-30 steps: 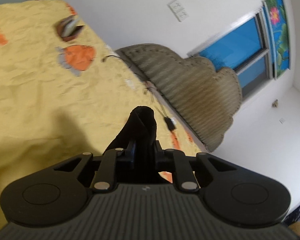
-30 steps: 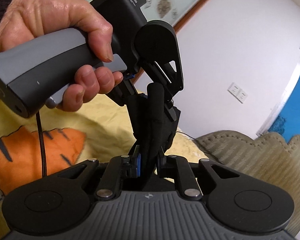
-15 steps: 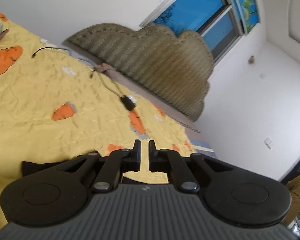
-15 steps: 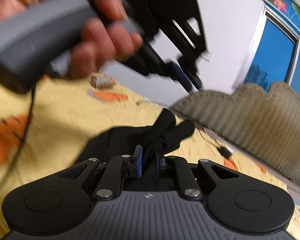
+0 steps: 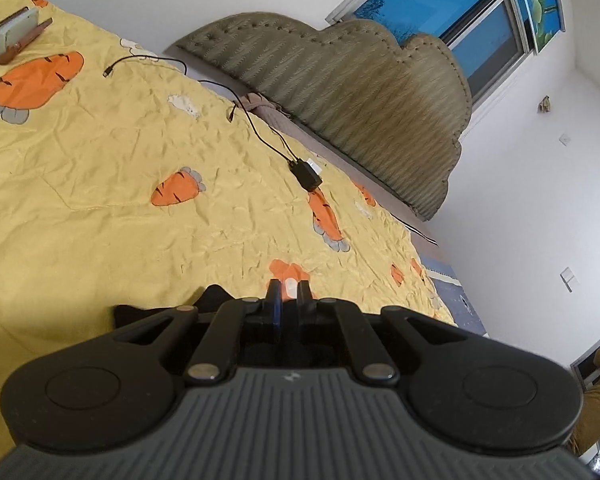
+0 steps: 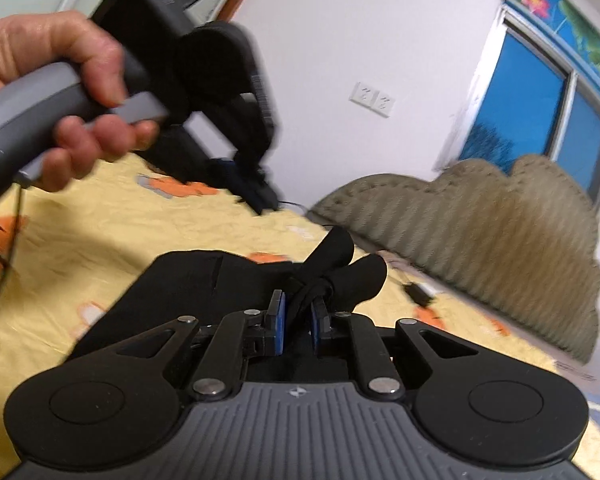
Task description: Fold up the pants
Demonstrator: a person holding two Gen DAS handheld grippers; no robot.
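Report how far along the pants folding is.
Done: the black pants lie in a bunched heap on the yellow bedsheet, no tidy fold visible. In hand: the right gripper pinches a bunch of the fabric between its jaws; the left gripper holds nothing, jaws slightly apart, above the bed. Left: probably smoothing and the remaining folds.

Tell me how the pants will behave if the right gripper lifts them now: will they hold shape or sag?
Likely sag: the pants lie slack on the bed and bunch into soft folds at the right gripper, so they look floppy. Probably light, since thin fabric gathers between narrow jaws. Slipping seems unlikely while the blue pads pinch the wad.
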